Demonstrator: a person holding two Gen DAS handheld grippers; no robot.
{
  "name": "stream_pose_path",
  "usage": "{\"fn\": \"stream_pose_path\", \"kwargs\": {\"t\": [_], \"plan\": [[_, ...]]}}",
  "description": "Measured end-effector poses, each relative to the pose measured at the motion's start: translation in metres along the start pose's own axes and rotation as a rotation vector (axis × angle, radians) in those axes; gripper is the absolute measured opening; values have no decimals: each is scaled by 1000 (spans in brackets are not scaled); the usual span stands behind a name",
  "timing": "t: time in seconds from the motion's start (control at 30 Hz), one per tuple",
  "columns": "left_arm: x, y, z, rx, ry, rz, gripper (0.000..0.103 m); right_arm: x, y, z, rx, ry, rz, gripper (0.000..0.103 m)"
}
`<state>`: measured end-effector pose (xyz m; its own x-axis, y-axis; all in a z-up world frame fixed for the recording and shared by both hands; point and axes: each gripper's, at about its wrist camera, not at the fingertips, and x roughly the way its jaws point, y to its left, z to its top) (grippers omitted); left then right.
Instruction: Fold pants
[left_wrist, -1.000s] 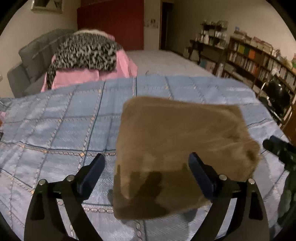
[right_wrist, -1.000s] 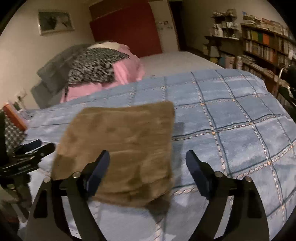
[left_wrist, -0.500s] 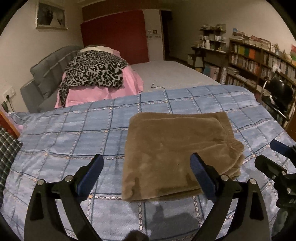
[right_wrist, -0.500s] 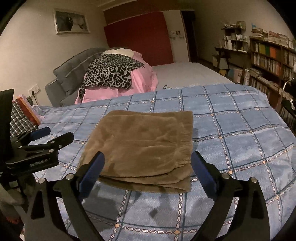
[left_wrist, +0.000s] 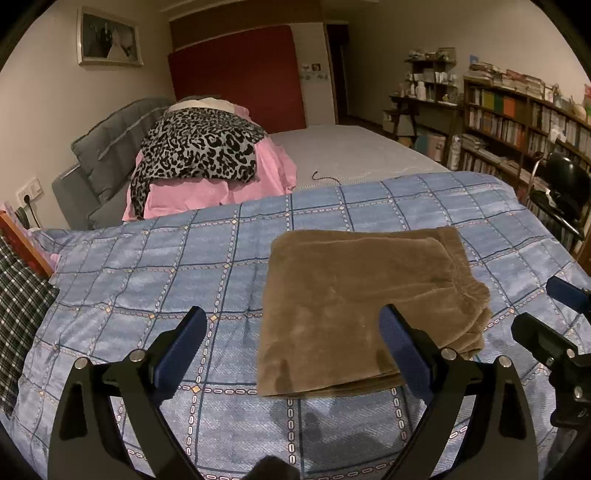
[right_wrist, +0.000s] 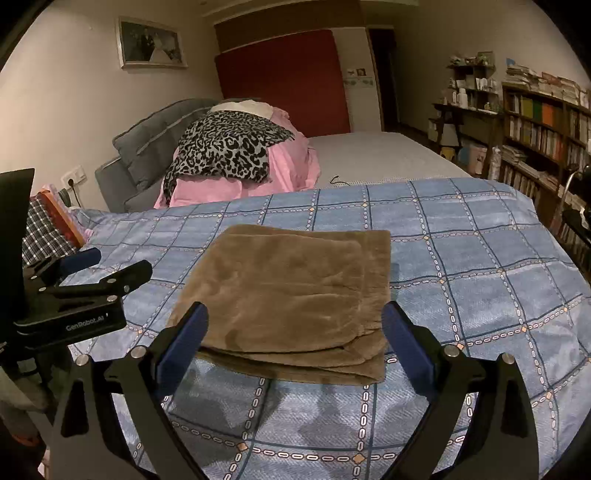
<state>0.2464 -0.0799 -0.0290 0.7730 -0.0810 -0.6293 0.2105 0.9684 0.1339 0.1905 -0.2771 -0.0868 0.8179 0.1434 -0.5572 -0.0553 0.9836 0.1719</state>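
I see the bed first, covered by a blue checked quilt (left_wrist: 147, 295) that fills most of both wrist views. Behind it the bare grey mattress (left_wrist: 362, 155) runs back toward a red panel (left_wrist: 240, 70) on the far wall. A tall bookshelf (left_wrist: 524, 122) packed with books lines the right side of the room. At the head end sits a pink heap of bedding (left_wrist: 229, 184) with a leopard-print cloth (left_wrist: 199, 147) draped on top, leaning against grey cushions (left_wrist: 107, 151). A framed photo (left_wrist: 109, 38) hangs on the left wall.

On the quilt, the brown pants (left_wrist: 354, 302) lie folded into a compact, roughly square stack, several layers showing at the near edge and the gathered waistband bunched at the right side. They rest flat, close to the near edge of the bed, slightly right of centre from my left camera and centred from my right.

My left gripper (left_wrist: 291, 350) hangs above the quilt with its jaws spread wide and nothing between them; its right finger overlaps the stack's near corner in view, whether it touches I cannot tell. My right gripper (right_wrist: 295, 339) is likewise spread wide and empty, its fingers framing the stack's near edge. A checked fabric (left_wrist: 18, 302) lies at the far left.
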Motion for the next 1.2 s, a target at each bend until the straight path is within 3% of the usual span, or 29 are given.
{"fn": "stream_pose_path", "kwargs": {"t": [1.2], "plan": [[5,-8,2,54,-14,10,93,7,2,4,-28,0,-2,96]]}}
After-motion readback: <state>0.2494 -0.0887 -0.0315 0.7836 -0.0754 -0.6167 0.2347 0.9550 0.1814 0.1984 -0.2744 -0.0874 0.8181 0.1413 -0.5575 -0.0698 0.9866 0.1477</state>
